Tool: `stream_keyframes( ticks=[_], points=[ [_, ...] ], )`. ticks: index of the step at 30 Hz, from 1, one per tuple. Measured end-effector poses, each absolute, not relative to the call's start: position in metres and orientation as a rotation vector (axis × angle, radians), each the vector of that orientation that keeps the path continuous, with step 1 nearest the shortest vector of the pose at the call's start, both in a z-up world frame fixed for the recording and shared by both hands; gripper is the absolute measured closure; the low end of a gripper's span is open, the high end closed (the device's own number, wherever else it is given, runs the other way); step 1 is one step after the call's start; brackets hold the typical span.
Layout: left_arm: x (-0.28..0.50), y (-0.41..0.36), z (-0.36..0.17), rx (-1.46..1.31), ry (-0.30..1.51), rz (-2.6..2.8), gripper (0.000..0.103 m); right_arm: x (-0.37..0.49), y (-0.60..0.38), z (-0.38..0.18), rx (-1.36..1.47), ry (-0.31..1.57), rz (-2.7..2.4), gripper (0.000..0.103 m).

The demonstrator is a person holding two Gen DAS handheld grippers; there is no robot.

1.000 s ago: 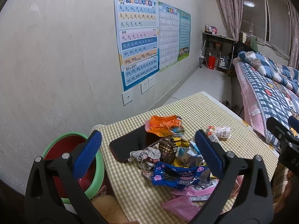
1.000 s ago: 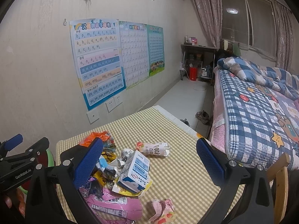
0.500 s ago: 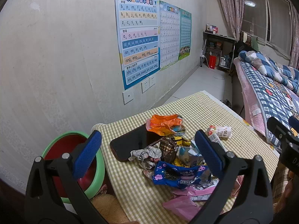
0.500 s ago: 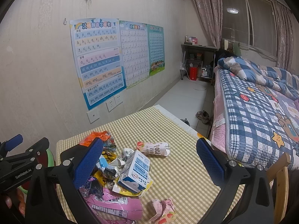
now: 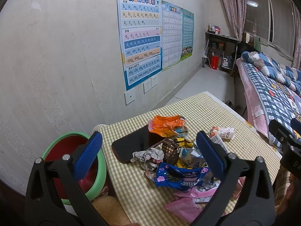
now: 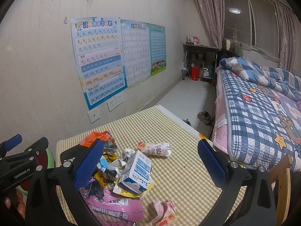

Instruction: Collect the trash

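Where wrappers (image 5: 180,162) lie: crumpled, multicoloured.

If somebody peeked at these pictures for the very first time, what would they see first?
Probably the messy heap of trash on the checked tablecloth: a blue cookie wrapper, an orange wrapper and a white-and-blue milk carton, with a black phone lying beside them. Next, the bright alphabet poster on the wall, and the green-rimmed red bin left of the table.
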State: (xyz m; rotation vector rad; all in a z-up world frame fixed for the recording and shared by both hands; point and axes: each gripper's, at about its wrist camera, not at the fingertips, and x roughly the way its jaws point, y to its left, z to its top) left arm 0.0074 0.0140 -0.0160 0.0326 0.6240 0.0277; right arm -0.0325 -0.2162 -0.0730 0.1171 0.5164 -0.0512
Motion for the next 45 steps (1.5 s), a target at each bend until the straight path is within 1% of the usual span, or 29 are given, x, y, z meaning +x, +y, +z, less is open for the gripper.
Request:
stream_keyframes(
  ticks=[31, 34, 38, 42, 45],
  points=[
    [0.012, 0.025, -0.023, 0.044, 0.625, 0.086, 0.005, -0.022, -0.223, -0.083, 0.128, 0.558, -0.038, 0.007],
    [0.016, 0.027, -0.034, 0.064, 0.65, 0.069, 0.005, -0.016, -0.229, -0.094, 0.157, 0.602, -0.009, 0.007],
    [0.021, 0.026, -0.057, 0.092, 0.717, 0.052, 0.005, -0.003, -0.236, -0.112, 0.199, 0.71, 0.039, 0.007],
    [0.021, 0.01, -0.071, 0.167, 0.778, -0.042, 0.005, 0.009, -0.251, -0.132, 0.281, 0.803, 0.049, 0.007],
    [0.017, -0.014, -0.08, 0.237, 0.781, -0.139, 0.005, 0.013, -0.274, -0.137, 0.374, 0.829, 0.025, 0.007]
  ],
)
